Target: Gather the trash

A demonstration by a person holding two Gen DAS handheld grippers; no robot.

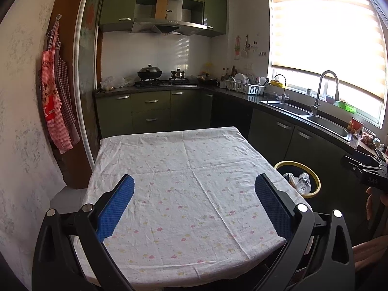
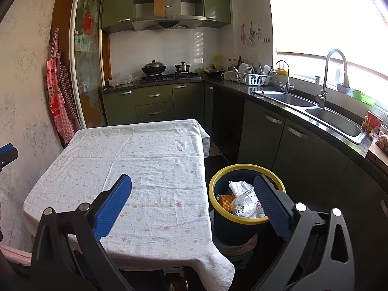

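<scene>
A dark bin with a yellow rim (image 2: 242,169) stands on a low stool right of the table; it shows too in the left wrist view as the bin (image 1: 312,194). Inside lie crumpled white paper (image 2: 238,186), a crushed plastic bottle (image 2: 246,203) and an orange waffle-like piece (image 2: 227,201). My left gripper (image 1: 194,191) hangs open over the near part of the table, nothing between its blue pads. My right gripper (image 2: 192,191) is open too, spanning the table's right edge and the bin. The white flowered tablecloth (image 1: 189,169) carries no trash.
Dark green cabinets and a black counter with a double sink (image 2: 334,118) run along the right. A stove with a wok (image 2: 154,68) and a dish rack (image 2: 247,77) stand at the back. Aprons (image 1: 55,101) hang on the left wall. A hand (image 1: 371,203) shows at the right.
</scene>
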